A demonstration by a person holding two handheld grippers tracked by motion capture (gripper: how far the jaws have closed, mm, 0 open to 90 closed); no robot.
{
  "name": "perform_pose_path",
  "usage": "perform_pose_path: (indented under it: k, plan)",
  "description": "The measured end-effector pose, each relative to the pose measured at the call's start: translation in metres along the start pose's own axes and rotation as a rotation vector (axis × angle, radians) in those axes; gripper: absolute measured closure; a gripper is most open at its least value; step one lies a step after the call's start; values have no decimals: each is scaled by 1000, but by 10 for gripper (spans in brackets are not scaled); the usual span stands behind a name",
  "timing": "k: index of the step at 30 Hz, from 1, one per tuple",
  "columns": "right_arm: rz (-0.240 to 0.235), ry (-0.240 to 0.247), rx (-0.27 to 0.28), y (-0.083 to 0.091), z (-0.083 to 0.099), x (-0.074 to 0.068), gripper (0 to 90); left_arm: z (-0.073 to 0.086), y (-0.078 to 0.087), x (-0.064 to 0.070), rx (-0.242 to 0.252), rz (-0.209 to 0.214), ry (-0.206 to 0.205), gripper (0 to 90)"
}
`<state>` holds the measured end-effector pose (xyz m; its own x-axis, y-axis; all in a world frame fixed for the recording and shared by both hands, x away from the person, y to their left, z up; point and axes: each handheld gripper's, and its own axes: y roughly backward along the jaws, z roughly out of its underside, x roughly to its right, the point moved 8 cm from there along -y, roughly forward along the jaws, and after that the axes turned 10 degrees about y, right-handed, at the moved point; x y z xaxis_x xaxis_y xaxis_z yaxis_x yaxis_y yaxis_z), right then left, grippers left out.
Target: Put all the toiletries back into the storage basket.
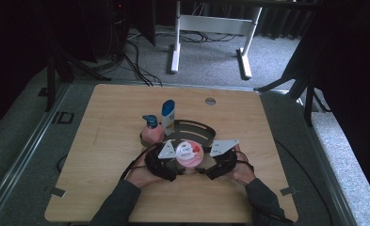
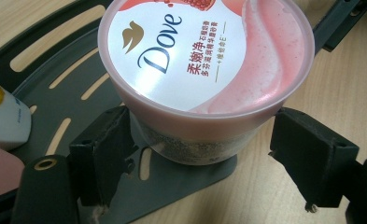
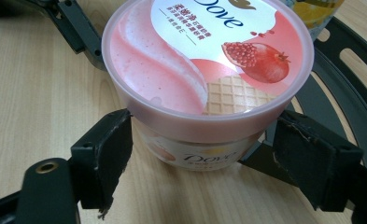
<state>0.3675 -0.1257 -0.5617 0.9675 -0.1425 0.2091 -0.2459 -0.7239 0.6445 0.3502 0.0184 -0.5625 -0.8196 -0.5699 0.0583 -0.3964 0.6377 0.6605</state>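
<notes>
Pink "Dove" tub (image 2: 204,60) sits between our left gripper (image 2: 197,154) and right gripper (image 3: 200,154), both sets of jaws spread apart.

Dark grey sleeves cover both forearms. Each gripper (image 1: 171,165) is black, topped by a grey three-cornered plate (image 1: 166,150). The blocky black fingers (image 2: 102,154) carry small screw holes and a brass-ringed hole.

Upright pink-lidded Dove tub (image 1: 189,154) at the black slotted tray's (image 1: 199,127) near edge

lab/studio | black curtains (image 1: 13,47) | floor cables (image 1: 135,61) | lone wooden table (image 1: 116,141)
</notes>
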Motion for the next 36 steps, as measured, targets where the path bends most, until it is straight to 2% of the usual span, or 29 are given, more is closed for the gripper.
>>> perform_pose_path:
  k: [12,19,36]
  plan:
    - [4,-15,1,-3,0,9,202,-4,-2,-8,0,-8,2,213]
    - [8,-11,2,-5,-4,14,202,-5,-1,-12,10,-13,18,214]
    - [6,-34,-3,-14,-1,30,202,-10,-9,-25,11,-49,39,213]
